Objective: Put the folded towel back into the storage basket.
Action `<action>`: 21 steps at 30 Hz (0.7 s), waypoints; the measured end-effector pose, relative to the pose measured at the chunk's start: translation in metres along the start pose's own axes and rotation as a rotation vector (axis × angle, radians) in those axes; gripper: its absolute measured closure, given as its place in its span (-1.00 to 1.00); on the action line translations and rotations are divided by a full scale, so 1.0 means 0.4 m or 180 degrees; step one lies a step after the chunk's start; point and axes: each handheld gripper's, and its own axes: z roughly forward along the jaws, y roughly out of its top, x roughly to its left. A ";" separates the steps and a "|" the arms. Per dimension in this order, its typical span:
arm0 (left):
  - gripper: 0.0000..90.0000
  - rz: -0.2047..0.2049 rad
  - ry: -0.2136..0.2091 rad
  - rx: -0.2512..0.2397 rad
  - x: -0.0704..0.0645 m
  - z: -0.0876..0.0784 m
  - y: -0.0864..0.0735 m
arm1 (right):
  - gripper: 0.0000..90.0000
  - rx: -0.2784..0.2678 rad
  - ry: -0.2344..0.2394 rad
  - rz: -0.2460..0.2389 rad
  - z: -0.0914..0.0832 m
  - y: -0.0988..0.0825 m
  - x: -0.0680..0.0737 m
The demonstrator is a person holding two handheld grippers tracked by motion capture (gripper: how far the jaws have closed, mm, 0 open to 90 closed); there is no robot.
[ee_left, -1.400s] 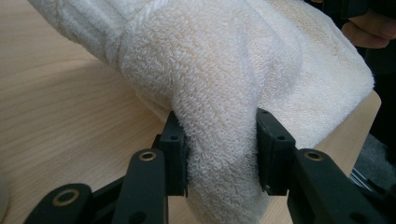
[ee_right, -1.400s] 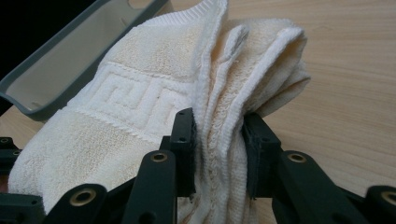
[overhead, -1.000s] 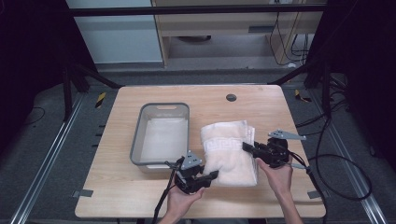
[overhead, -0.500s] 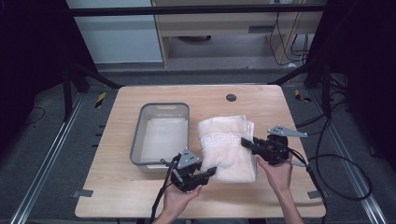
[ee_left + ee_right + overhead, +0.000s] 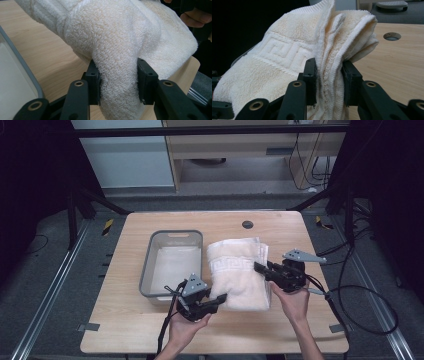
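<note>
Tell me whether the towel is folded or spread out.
Folded. The towel sits as a compact stack beside the grey bin, and the right gripper view shows several layered edges pinched together between the tongs.

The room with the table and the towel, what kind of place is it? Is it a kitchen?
Probably not a kitchen; it looks like a lab or workshop. The wooden table sits inside a black metal frame, cables trail across the grey floor, and a person works a folded towel with hand-held grippers.
</note>
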 end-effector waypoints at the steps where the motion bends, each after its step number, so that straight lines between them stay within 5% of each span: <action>1: 0.34 0.0000 0.0000 0.0000 0.000 0.000 0.000 | 0.54 0.0000 0.0000 0.0000 0.000 0.000 0.000; 21: 0.34 0.0025 0.0111 -0.0101 0.046 -0.051 0.031 | 0.53 -0.0097 0.0027 -0.0036 0.045 0.054 0.042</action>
